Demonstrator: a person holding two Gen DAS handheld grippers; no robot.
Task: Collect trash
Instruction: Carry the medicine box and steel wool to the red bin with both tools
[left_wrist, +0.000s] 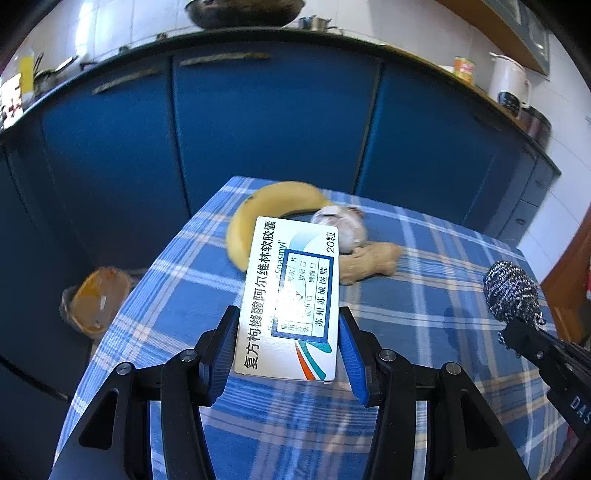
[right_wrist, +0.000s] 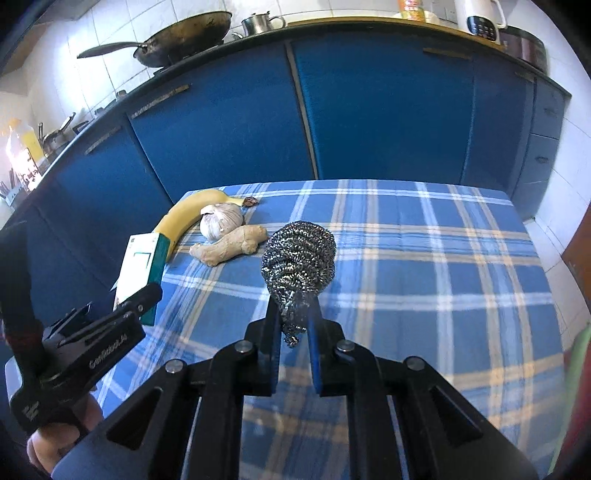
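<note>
My left gripper (left_wrist: 288, 321) is shut on a white medicine box (left_wrist: 291, 295) with Chinese print, held above the checked tablecloth (left_wrist: 424, 295). The same box (right_wrist: 142, 266) appears at the left of the right wrist view, with the left gripper's fingers (right_wrist: 142, 299) on it. My right gripper (right_wrist: 295, 314) is shut on a steel wool scourer (right_wrist: 299, 258), lifted over the cloth; the scourer (left_wrist: 511, 291) also shows at the right edge of the left wrist view.
A banana (right_wrist: 184, 221), a garlic bulb (right_wrist: 221, 221) and a ginger root (right_wrist: 229, 245) lie at the table's far left. A bag with an orange lining (left_wrist: 94, 299) sits on the floor left of the table. Blue cabinets (right_wrist: 369, 110) stand behind.
</note>
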